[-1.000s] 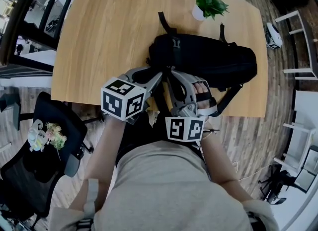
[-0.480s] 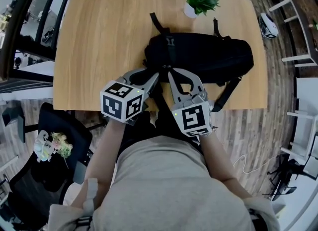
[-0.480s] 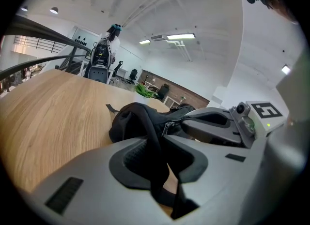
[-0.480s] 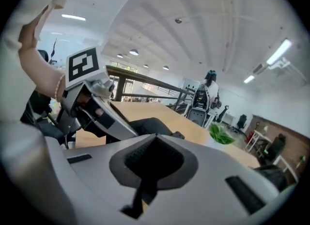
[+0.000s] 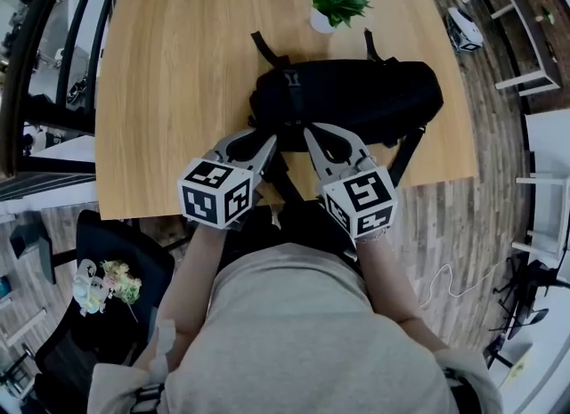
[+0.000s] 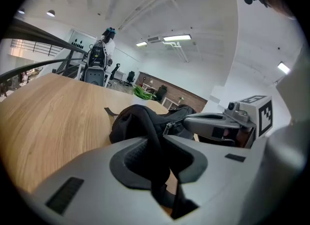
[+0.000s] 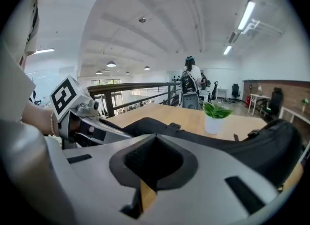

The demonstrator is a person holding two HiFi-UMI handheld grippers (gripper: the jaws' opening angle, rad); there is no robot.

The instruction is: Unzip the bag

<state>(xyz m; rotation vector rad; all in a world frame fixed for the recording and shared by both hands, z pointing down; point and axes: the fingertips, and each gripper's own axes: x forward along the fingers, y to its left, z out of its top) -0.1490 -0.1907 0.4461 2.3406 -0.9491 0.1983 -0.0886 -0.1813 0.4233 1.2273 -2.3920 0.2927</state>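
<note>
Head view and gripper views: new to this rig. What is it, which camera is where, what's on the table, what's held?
A person holds a grey two-jaw gripper in each hand. The head view looks down from their head; each gripper view looks along its own jaws. A black fabric backpack lies on the light wooden table, a green plant in a white pot behind it. The left gripper clamps the backpack's black strap; the right gripper is shut, seemingly empty.

Black bag [image 5: 356, 101] lies flat across the wooden table [image 5: 178, 92], near its front edge
</note>
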